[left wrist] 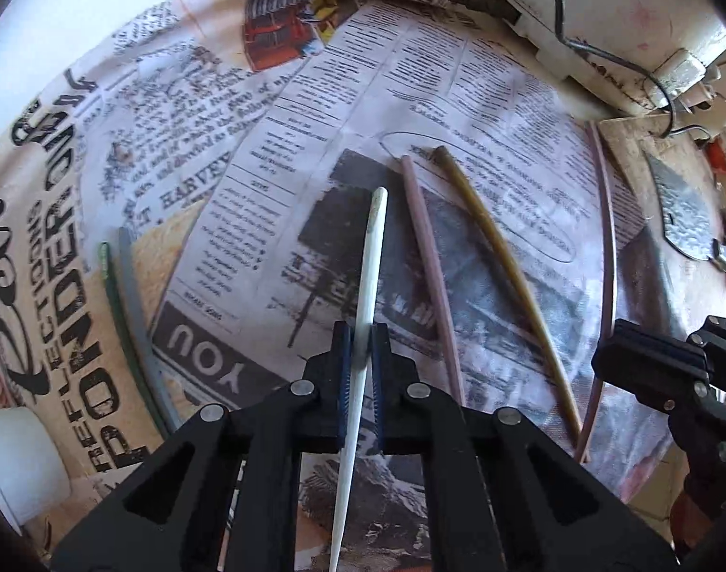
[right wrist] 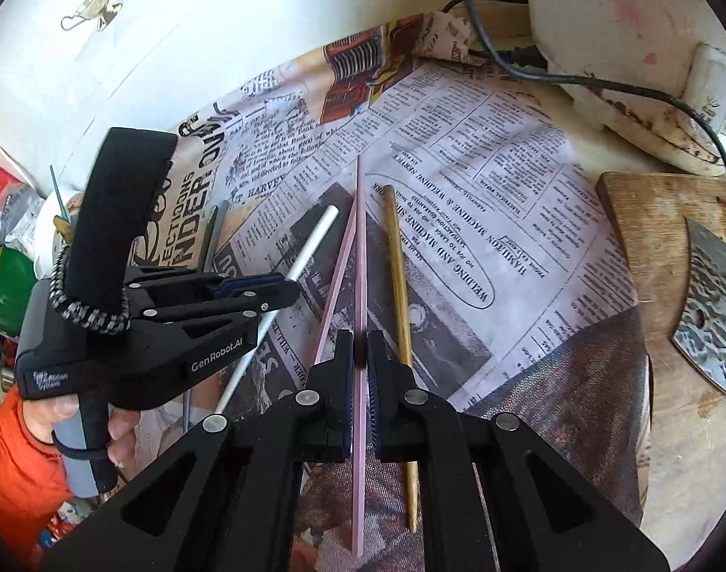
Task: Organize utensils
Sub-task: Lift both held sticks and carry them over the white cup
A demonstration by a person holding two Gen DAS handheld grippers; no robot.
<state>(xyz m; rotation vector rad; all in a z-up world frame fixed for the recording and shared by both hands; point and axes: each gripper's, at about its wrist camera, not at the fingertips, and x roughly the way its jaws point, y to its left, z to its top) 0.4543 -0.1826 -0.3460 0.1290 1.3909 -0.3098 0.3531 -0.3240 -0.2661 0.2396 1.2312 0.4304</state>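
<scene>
1. Pinching the white chopstick (left wrist: 371, 257) at centre frame, the left gripper (left wrist: 361, 348) has its fingers pressed onto the shaft around its middle.
2. Lower centre in the right view, the right gripper (right wrist: 360, 357) clamps a pink chopstick (right wrist: 360, 257); its mate (right wrist: 336, 267) lies touching it.
3. A brown chopstick (right wrist: 398, 286) lies just beside, on the newsprint cloth (right wrist: 506, 219).
4. These look light, stiff and slippery; gripping mid-shaft seems safest.

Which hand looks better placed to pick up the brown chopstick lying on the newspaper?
Neither is free. The right tool, shut on a pink chopstick, sits right beside the brown chopstick; the left tool holds a white chopstick farther off.
</scene>
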